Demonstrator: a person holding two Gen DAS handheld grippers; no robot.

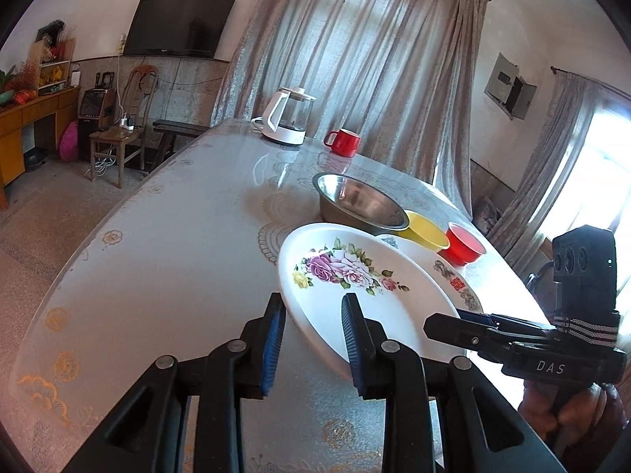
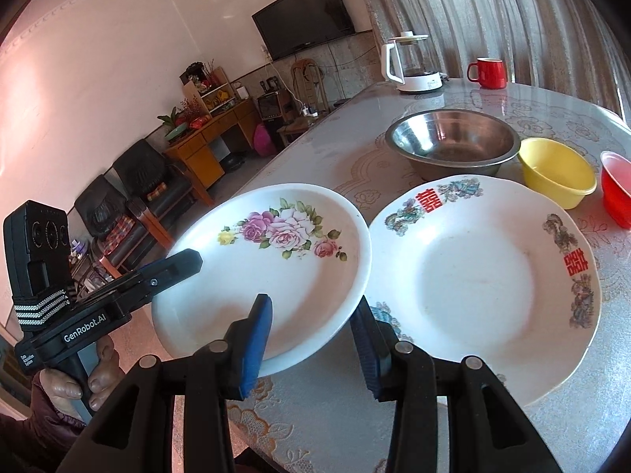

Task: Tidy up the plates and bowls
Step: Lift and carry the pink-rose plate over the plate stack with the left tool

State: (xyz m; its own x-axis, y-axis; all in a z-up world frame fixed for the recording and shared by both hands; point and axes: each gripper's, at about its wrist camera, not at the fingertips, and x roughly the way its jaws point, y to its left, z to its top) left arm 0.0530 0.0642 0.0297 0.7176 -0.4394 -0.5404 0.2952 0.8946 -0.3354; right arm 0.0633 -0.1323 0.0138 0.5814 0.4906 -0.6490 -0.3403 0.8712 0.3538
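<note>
The rose plate (image 2: 272, 260) is being carried, tilted, between both half-closed jaws, not yet stacked on the dragon plate (image 2: 485, 276); bowls (image 2: 453, 142) untouched.

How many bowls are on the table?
3. The steel bowl stands behind the dragon plate; the yellow bowl sits right of it; the red bowl is farthest right, partly cut off.

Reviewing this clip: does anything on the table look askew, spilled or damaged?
Only the floral plate: both tongs, left and right, grip its rim, tilting it off the table, overlapping the plate with red characters. Nothing spilled or broken.
</note>
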